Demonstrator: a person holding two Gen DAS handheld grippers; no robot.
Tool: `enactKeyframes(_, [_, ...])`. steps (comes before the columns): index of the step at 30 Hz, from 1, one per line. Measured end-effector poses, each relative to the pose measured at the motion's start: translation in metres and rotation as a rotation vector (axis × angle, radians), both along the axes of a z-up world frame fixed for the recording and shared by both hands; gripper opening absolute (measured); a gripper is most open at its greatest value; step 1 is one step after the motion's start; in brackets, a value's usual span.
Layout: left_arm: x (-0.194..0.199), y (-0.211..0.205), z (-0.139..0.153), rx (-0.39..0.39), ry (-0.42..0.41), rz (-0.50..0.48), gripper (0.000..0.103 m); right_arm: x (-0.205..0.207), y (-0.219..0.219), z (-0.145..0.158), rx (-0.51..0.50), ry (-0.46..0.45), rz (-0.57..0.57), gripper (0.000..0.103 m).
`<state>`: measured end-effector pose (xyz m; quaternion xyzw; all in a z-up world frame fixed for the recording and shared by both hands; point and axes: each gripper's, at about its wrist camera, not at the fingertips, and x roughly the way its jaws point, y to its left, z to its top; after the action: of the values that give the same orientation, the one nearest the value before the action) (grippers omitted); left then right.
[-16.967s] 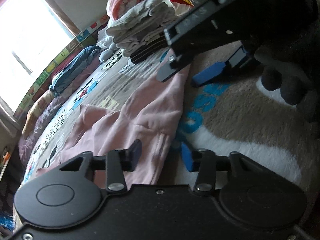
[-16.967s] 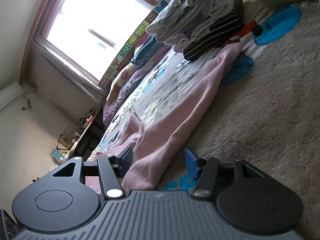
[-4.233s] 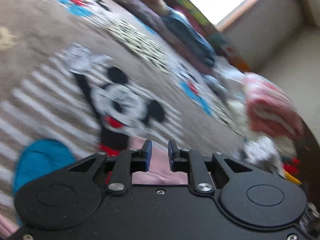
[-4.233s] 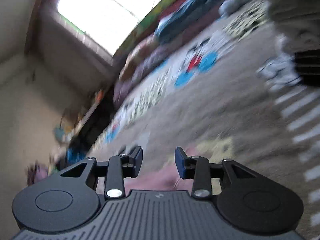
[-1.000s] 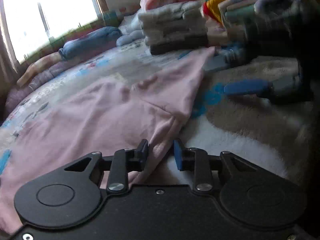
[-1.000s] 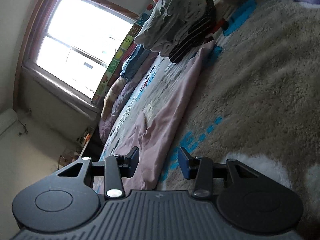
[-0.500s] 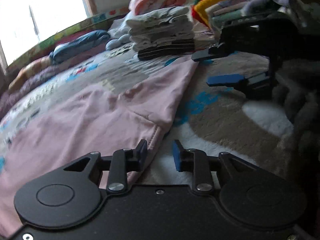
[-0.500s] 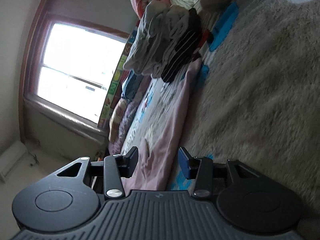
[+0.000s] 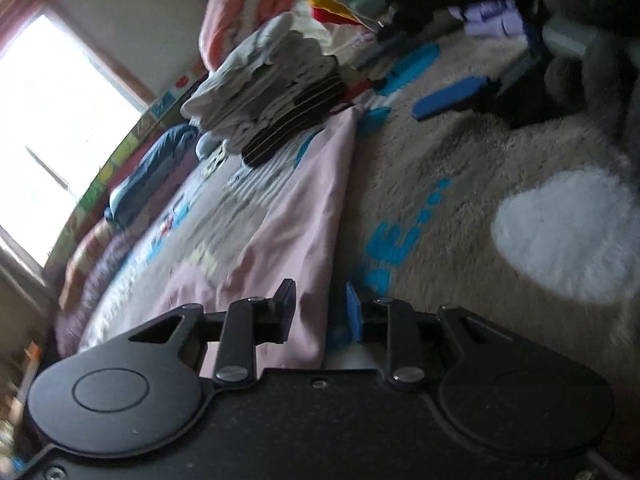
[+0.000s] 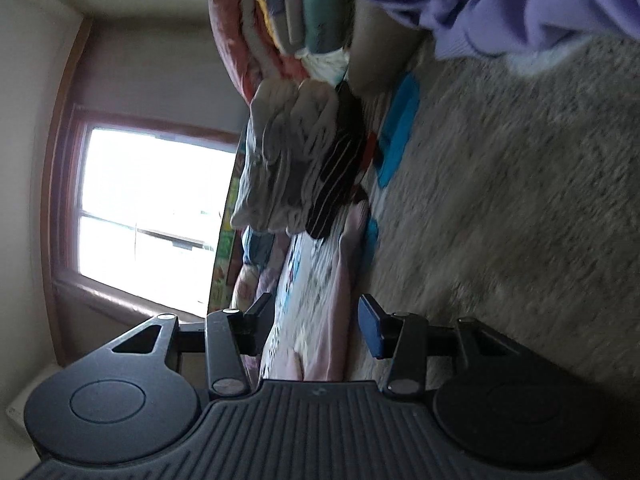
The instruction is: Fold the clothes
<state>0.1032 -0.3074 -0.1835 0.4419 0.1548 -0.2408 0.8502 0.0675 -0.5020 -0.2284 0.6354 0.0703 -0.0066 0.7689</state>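
A pink garment point(image 9: 288, 216) lies spread flat on the fuzzy beige blanket point(image 9: 460, 184), its long edge running toward a stack of folded clothes point(image 9: 272, 92). My left gripper point(image 9: 320, 310) is open and low over the near corner of the garment, with the pink edge lying between its fingers. In the right wrist view, rolled on its side, my right gripper point(image 10: 314, 318) stands open over the same pink garment point(image 10: 332, 308). The right gripper's blue finger point(image 9: 452, 98) shows blurred in the left wrist view, farther along the blanket, held by a dark-gloved hand point(image 9: 592, 60).
The stack of folded clothes point(image 10: 300, 152) sits at the garment's far end, with rolled bedding point(image 9: 248, 12) behind it. A crumpled purple garment point(image 10: 520, 8) lies on the blanket point(image 10: 500, 220). A bright window point(image 10: 148, 216) is at the left, with bundles point(image 9: 152, 164) under it.
Both views have rolled sharply. The left gripper sits lower at the pink garment's near corner and the right gripper has drawn away to the far right. Both stay open.
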Motion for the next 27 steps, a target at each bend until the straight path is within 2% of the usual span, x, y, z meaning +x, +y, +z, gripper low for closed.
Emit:
enactKeyframes(7, [0.022, -0.038, -0.008, 0.135, -0.075, -0.015, 0.025, -0.01, -0.012, -0.006, 0.064, -0.026, -0.087, 0.049])
enactKeyframes(17, [0.055, -0.08, -0.015, 0.24, -0.12, -0.044, 0.025, -0.019, -0.022, -0.012, 0.166, -0.101, -0.143, 0.055])
enactKeyframes(25, [0.08, -0.113, -0.023, 0.341, -0.17, -0.058, 0.024, -0.022, -0.025, -0.014, 0.197, -0.143, -0.169, 0.06])
enactKeyframes(27, [0.085, -0.122, -0.026, 0.371, -0.182, -0.054, 0.02, -0.022, -0.026, -0.014, 0.197, -0.146, -0.171, 0.061])
